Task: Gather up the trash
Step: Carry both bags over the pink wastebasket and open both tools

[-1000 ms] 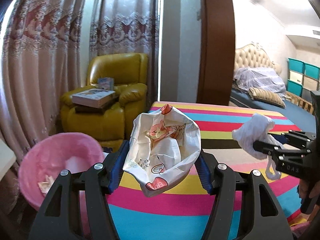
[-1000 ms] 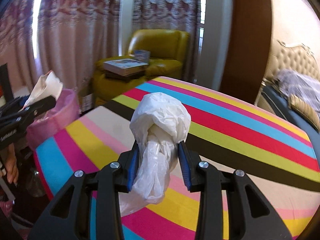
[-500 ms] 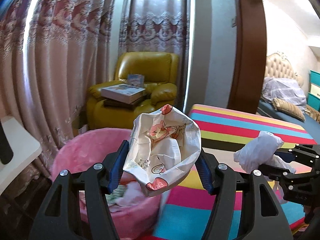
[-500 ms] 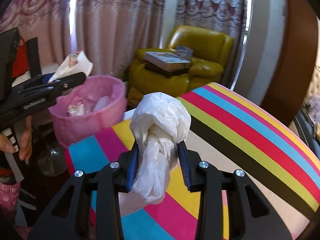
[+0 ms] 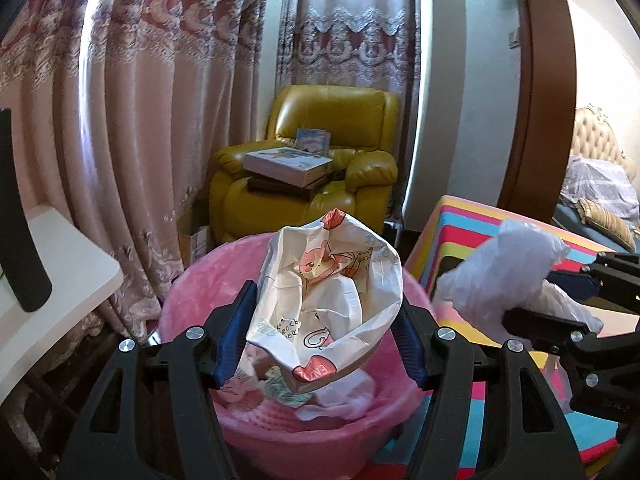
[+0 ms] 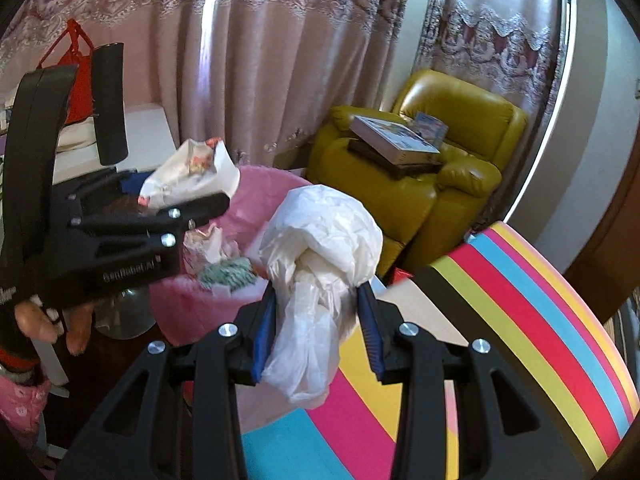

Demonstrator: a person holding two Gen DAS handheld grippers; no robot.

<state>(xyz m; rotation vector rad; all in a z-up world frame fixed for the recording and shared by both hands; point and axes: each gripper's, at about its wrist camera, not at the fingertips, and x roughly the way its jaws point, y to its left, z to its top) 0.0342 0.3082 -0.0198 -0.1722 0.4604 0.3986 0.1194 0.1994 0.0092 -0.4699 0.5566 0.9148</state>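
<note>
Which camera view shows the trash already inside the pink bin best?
The right wrist view: it looks into the pink bin from the side, so the trash inside shows openly. In the left wrist view the printed wrapper held above hides most of it.

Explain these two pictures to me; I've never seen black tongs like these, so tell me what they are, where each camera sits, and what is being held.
There is no robot here. A person carries a hand-held two-finger tool in each hand, and a wide-angle camera on each tool looks forward along its fingers.

The left-wrist picture shows the left tool clamped on a crumpled printed paper wrapper, held above a pink trash bin that already has scraps inside. The right tool shows at that picture's right edge.

The right-wrist picture shows the right tool clamped on a bunched white plastic bag, over the edge of a rainbow-striped table beside the bin. The person's hand shows at the left, holding the left tool.

Behind stand a yellow leather armchair stacked with books and pink curtains.
</note>
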